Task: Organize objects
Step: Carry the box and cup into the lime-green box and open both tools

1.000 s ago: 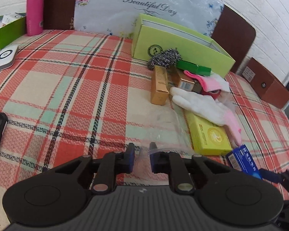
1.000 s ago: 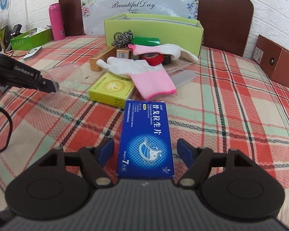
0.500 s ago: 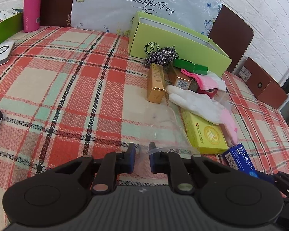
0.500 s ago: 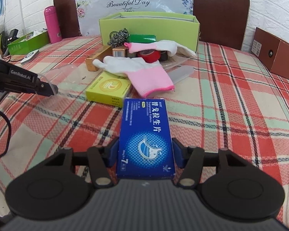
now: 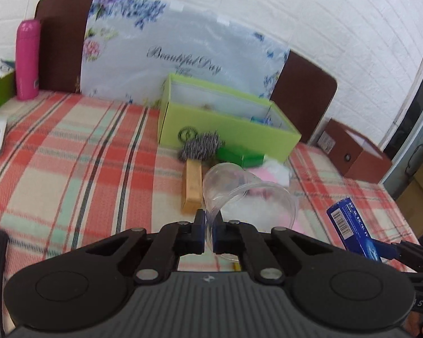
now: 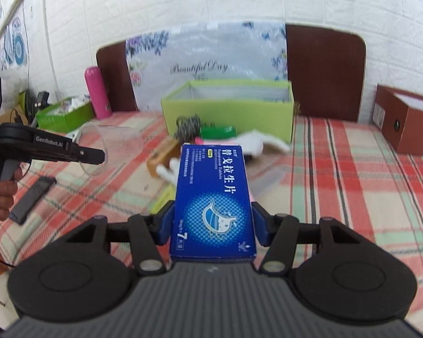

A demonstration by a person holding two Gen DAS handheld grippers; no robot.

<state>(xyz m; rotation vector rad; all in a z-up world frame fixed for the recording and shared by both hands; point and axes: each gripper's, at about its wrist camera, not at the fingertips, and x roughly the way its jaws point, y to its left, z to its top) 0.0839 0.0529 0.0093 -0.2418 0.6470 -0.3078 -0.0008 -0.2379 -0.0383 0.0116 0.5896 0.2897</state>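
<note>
My left gripper (image 5: 208, 222) is shut on the rim of a clear plastic cup (image 5: 239, 194), which hangs tilted above the plaid tablecloth. The right wrist view shows that cup (image 6: 112, 146) at the left, with the left gripper (image 6: 90, 156) pinching it. My right gripper (image 6: 213, 221) is shut on a blue medicine box (image 6: 213, 197), held off the table with its pads on the two long sides. The blue box (image 5: 349, 225) also appears low at the right in the left wrist view. An open light-green box (image 6: 228, 115) stands at the back of the table.
In front of the green box (image 5: 228, 132) lie a steel scourer (image 5: 201, 146), a gold box (image 5: 193, 188), a small green box (image 5: 239, 156) and gloves (image 5: 273, 169). A pink bottle (image 5: 28, 59), a brown box (image 5: 358, 155) and a black phone (image 6: 32, 200) stand around.
Both grippers have risen from the table. The left one closed on the cup's rim and lifted it. The right one closed on the blue box and raised it.
</note>
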